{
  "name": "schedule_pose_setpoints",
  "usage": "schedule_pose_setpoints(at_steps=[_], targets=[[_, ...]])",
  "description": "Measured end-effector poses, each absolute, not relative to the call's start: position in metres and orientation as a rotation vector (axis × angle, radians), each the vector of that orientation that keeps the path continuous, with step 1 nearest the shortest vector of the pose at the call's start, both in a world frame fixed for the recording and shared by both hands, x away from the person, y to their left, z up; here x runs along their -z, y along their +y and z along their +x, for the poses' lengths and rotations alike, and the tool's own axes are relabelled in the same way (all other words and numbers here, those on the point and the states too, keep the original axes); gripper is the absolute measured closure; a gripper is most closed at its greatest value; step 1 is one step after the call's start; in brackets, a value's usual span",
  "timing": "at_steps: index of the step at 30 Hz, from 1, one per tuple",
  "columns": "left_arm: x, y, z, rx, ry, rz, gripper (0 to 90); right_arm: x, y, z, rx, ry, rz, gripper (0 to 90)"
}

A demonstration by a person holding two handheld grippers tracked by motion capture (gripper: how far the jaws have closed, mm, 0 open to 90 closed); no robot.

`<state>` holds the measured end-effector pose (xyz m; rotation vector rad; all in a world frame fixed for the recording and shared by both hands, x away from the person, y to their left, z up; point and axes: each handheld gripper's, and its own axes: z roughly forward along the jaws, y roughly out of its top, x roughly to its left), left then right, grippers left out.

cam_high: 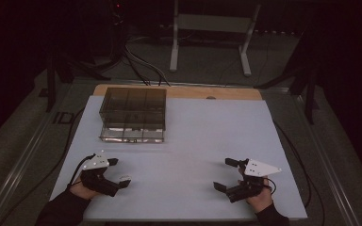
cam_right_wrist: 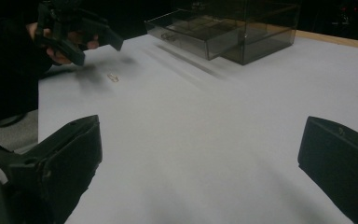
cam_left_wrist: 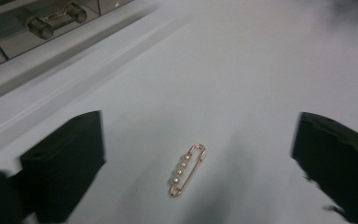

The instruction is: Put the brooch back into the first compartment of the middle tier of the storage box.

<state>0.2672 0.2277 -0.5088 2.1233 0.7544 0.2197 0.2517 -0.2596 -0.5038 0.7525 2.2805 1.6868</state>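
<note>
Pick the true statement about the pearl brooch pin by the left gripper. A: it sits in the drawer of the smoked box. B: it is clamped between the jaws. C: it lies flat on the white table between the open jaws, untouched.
C: in the left gripper view the pin lies flat on the table, the left gripper spread wide and apart from it.

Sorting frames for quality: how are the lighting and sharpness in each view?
High view: dim, dark surroundings, only the white table lit. Left gripper view: the pearl pin is sharp, the tongs' edges and far corner blurred. Right gripper view: the smoky plastic box is clear, the left gripper motion-smeared.
</note>
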Motion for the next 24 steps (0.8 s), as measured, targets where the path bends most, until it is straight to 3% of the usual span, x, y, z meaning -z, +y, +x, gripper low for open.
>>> schedule_pose_setpoints(at_steps=[5, 7, 11, 24], targets=[[0.5100, 0.2247, 0.2665, -0.222, 0.740, 2.162, 7.9, 0.5037, -0.2597, 0.2518, -1.689, 2.279, 0.753, 0.0], [0.5100, 0.2249, 0.2667, -0.228, 0.739, 2.160, 16.1, 0.5038, -0.2599, 0.2517, -1.688, 2.279, 0.752, 0.0], [0.5109, 0.2241, 0.2670, -0.238, 0.746, 2.179, 21.1, 0.5039, -0.2598, 0.2520, -1.690, 2.278, 0.755, 0.0], [0.5147, 0.2218, 0.2695, -0.230, 0.770, 2.209, 49.7, 0.5035, -0.2603, 0.2513, -1.689, 2.277, 0.751, 0.0]])
